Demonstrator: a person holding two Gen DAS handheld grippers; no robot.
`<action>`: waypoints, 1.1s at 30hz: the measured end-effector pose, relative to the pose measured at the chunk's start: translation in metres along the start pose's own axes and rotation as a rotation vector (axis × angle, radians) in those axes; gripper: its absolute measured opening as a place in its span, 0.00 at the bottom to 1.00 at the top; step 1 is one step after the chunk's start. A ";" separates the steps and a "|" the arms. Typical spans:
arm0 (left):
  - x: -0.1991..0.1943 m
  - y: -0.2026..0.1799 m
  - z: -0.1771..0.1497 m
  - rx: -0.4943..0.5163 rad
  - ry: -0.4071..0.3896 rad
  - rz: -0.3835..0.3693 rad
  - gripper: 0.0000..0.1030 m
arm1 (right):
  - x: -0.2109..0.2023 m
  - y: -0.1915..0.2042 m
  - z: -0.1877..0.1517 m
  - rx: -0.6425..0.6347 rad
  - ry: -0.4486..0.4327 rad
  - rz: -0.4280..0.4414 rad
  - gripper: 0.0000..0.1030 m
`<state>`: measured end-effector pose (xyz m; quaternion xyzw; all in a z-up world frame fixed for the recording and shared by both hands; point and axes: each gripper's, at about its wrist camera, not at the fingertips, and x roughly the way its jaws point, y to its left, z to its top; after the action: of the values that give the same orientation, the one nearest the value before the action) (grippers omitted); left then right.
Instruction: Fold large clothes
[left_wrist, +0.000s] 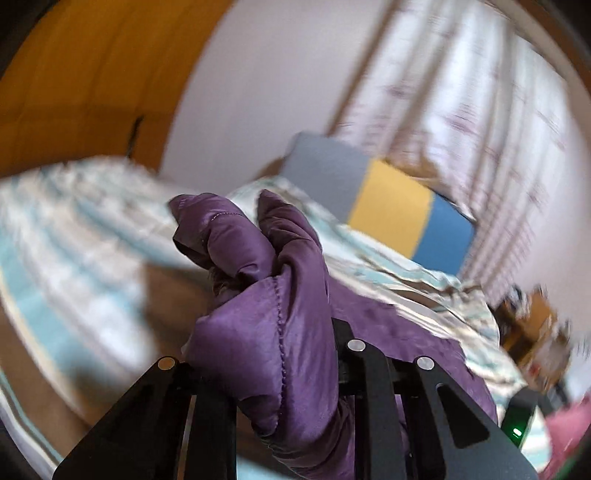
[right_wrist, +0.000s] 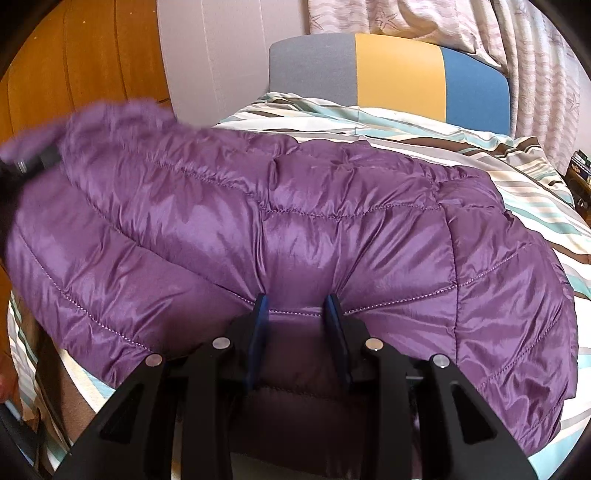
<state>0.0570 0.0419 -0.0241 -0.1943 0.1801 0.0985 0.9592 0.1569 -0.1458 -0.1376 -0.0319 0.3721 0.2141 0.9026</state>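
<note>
Jacket (right_wrist: 295, 229), purple and puffy, lies spread on my bed's striped sheet (right_wrist: 535, 206). My right tongs (right_wrist: 297, 314) squeeze near edge of jacket, fabric bunched between 2 blue pads (right_wrist: 334, 325). My left tongs (left_wrist: 266, 373) clamp fat fold of jacket, lifted off sheet. Left view blurry. Grey, yellow, blue headboard (right_wrist: 399, 74) stands behind bed, curtain (right_wrist: 535, 74) beside it.

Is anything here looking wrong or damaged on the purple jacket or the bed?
Nothing stands out. The purple jacket lies puffy but intact on the striped bedding, with no tear showing; the left gripper and right gripper each pinch its fabric.
</note>
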 end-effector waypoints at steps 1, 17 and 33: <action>-0.002 -0.016 0.002 0.073 -0.012 -0.020 0.19 | 0.001 0.000 0.001 0.007 0.001 0.002 0.30; 0.014 -0.117 -0.011 0.460 0.002 -0.116 0.19 | -0.064 -0.090 0.003 0.159 -0.094 -0.268 0.52; 0.032 -0.182 -0.055 0.595 0.058 -0.219 0.20 | -0.122 -0.187 -0.030 0.388 -0.114 -0.517 0.57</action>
<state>0.1163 -0.1419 -0.0221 0.0740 0.2062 -0.0677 0.9734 0.1368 -0.3658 -0.0947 0.0594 0.3346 -0.0957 0.9356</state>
